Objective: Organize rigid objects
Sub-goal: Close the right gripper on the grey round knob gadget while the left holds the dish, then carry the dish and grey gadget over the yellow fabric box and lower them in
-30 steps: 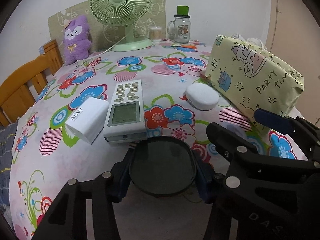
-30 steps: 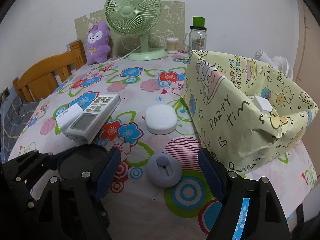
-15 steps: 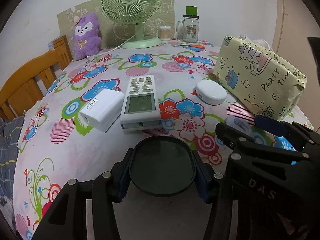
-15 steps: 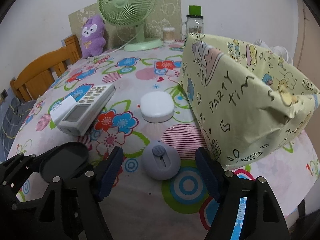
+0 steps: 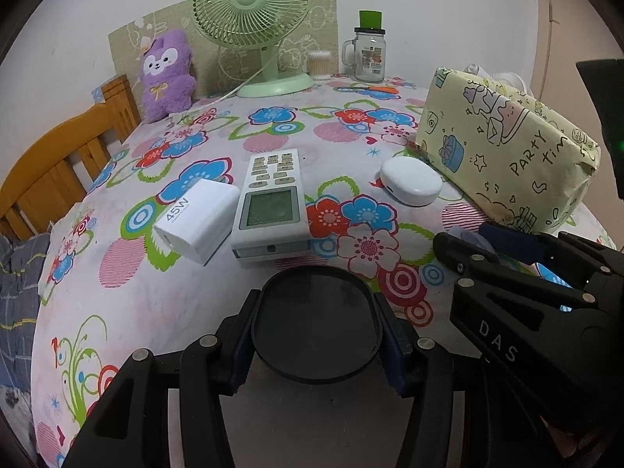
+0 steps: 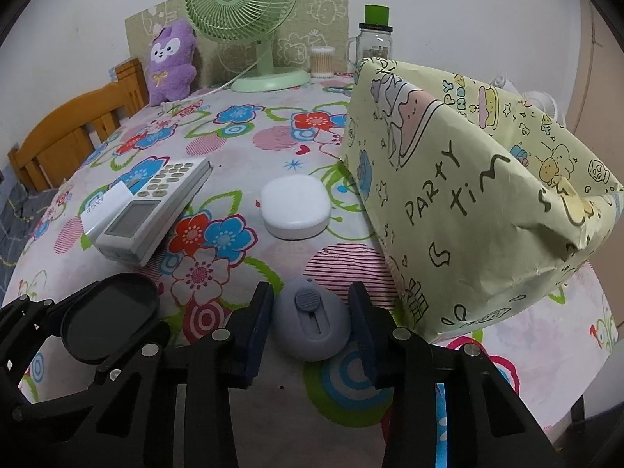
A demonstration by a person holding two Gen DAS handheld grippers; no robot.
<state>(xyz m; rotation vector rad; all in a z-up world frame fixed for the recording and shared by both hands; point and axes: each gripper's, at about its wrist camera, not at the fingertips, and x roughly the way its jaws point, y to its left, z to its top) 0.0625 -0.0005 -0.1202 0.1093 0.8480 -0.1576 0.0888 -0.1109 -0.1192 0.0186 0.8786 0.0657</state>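
here, the left gripper has its blue pads clamped on either side of a flat, dark, oval disc with a black rim, held just above a round table under a flowery cloth. ahead of it lie a white remote control with a grey screen and, touching its left edge, a white charger block marked 45w. the right gripper is closed on a small grey rounded gadget with a ridged slider, which rests on the cloth between the pads. just beyond sits a white rounded case; to its right stands an open box wrapped in yellow party paper.
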